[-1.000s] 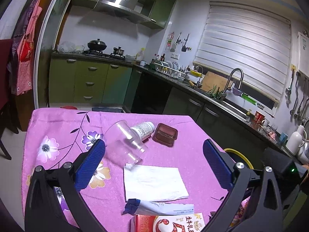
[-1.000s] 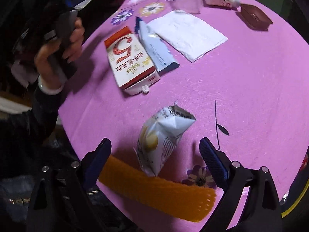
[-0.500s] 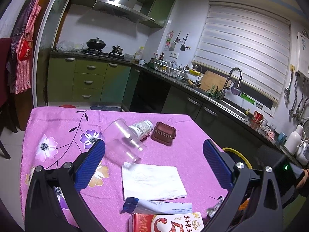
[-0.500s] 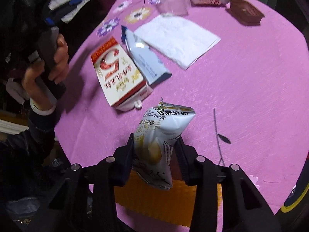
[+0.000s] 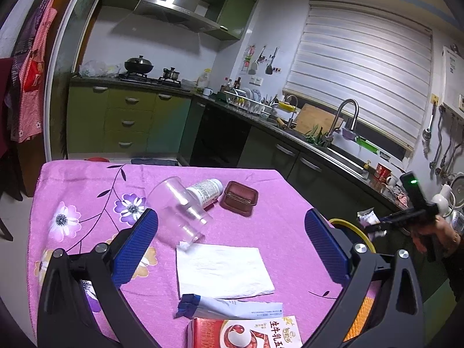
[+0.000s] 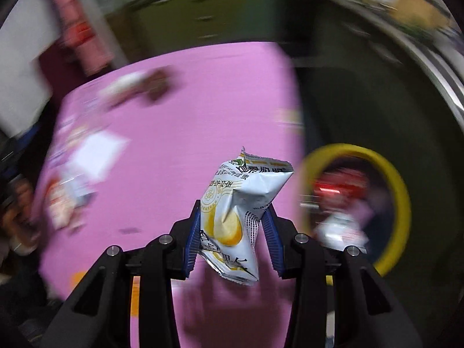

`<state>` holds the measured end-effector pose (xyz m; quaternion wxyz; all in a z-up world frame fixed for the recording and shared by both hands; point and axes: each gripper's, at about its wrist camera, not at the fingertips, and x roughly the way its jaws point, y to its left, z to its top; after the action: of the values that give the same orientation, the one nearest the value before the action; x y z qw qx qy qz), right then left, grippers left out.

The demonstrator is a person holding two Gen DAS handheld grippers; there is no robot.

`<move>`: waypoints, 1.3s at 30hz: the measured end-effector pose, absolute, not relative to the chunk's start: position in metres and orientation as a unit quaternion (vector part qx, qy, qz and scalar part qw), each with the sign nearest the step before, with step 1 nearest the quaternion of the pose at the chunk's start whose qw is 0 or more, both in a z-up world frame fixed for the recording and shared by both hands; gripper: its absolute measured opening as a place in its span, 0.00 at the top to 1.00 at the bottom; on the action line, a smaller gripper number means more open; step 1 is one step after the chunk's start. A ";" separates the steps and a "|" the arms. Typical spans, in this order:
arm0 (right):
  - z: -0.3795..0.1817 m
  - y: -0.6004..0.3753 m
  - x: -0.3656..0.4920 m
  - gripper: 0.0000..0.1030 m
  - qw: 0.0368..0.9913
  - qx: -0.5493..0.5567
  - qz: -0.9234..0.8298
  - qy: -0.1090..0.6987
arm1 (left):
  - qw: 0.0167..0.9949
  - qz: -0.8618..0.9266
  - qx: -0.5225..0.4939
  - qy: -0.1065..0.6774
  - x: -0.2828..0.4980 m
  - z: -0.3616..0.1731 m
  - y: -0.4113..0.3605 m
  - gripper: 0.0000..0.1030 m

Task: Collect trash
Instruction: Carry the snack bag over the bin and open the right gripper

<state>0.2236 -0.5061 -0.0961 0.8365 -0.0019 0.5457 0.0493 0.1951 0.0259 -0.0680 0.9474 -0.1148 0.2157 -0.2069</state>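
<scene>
My right gripper [image 6: 233, 237] is shut on a white and yellow snack bag [image 6: 240, 211], held above the pink tablecloth [image 6: 179, 133] near its right edge. A yellow-rimmed bin [image 6: 403, 200] with trash inside stands just right of it on the floor. In the left wrist view, the right gripper [image 5: 374, 226] with the snack bag [image 5: 366, 217] hangs beyond the table's right side, over the bin's yellow rim [image 5: 352, 227]. My left gripper [image 5: 232, 240] stands open above a white napkin [image 5: 223, 271], a clear plastic cup [image 5: 179, 208], a white bottle [image 5: 206, 191] and a brown lidded box [image 5: 239, 198].
A blue-and-white wrapper [image 5: 229, 308] and a red milk carton [image 5: 246, 333] lie at the table's near edge. An orange strip [image 5: 358, 317] shows at the lower right. Green kitchen cabinets [image 5: 127, 119] and a sink counter [image 5: 327, 148] stand behind the table.
The right gripper closed on the snack bag, lifted it off the cloth and swung it fast toward the yellow-rimmed bin, rolling as it went. The left gripper stayed still and open.
</scene>
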 end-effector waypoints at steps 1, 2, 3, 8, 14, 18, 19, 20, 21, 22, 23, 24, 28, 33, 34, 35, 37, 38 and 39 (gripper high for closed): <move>-0.105 -0.530 0.229 0.60 0.834 0.006 0.019 0.552 | 0.947 -0.209 -0.113 0.215 0.194 -0.068 0.025 0.06; -0.112 -0.546 0.231 0.60 0.832 0.014 0.000 0.555 | 0.947 -0.213 -0.110 0.213 0.193 -0.067 0.024 0.06; -0.124 -0.566 0.237 0.60 0.826 0.023 -0.024 0.563 | 0.947 -0.216 -0.108 0.211 0.192 -0.066 0.023 0.06; -0.174 -0.625 0.260 0.60 0.803 0.053 -0.092 0.587 | 0.946 -0.230 -0.093 0.209 0.188 -0.066 0.013 0.06; -0.184 -0.660 0.278 0.36 0.809 0.058 -0.120 0.573 | 0.941 -0.241 -0.085 0.220 0.191 -0.069 0.005 0.06; -0.168 -0.666 0.267 0.36 0.825 0.092 -0.112 0.547 | 0.936 -0.255 -0.083 0.226 0.191 -0.071 0.001 0.06; -0.162 -0.662 0.259 0.36 0.831 0.100 -0.103 0.538 | 0.933 -0.265 -0.081 0.231 0.190 -0.071 -0.001 0.06; -0.156 -0.655 0.249 0.35 0.837 0.104 -0.094 0.528 | 0.930 -0.271 -0.079 0.234 0.191 -0.072 -0.004 0.06; -0.151 -0.650 0.241 0.35 0.843 0.106 -0.087 0.520 | 0.926 -0.282 -0.074 0.239 0.190 -0.072 -0.008 0.06; -0.146 -0.642 0.233 0.35 0.847 0.107 -0.083 0.514 | 0.921 -0.296 -0.068 0.244 0.189 -0.073 -0.014 0.06; -0.142 -0.635 0.224 0.35 0.851 0.108 -0.077 0.508 | 0.917 -0.308 -0.063 0.247 0.187 -0.072 -0.018 0.06; -0.138 -0.630 0.217 0.35 0.854 0.107 -0.073 0.504 | 0.909 -0.328 -0.052 0.251 0.184 -0.073 -0.027 0.06; -0.129 -0.609 0.182 0.34 0.864 0.082 -0.078 0.491 | 0.876 -0.391 -0.010 0.284 0.173 -0.078 -0.061 0.06; -0.119 -0.591 0.146 0.30 0.873 0.072 -0.088 0.475 | 0.807 -0.477 0.051 0.344 0.146 -0.087 -0.114 0.06; -0.117 -0.590 0.139 0.30 0.874 0.074 -0.085 0.472 | 0.797 -0.483 0.069 0.356 0.140 -0.090 -0.125 0.06; -0.115 -0.588 0.133 0.30 0.876 0.078 -0.081 0.469 | 0.788 -0.486 0.090 0.368 0.134 -0.093 -0.136 0.06; -0.112 -0.583 0.123 0.29 0.877 0.082 -0.075 0.467 | 0.772 -0.487 0.124 0.390 0.125 -0.102 -0.154 0.06; -0.112 -0.580 0.121 0.29 0.877 0.083 -0.070 0.468 | 0.766 -0.488 0.133 0.397 0.123 -0.105 -0.159 0.06; -0.112 -0.579 0.120 0.29 0.877 0.085 -0.066 0.468 | 0.760 -0.487 0.143 0.407 0.120 -0.110 -0.165 0.06</move>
<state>0.1198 -0.5794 -0.1120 0.8773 0.0853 0.4676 -0.0658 0.1203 -0.1650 -0.1096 0.7596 0.1426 0.4071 -0.4868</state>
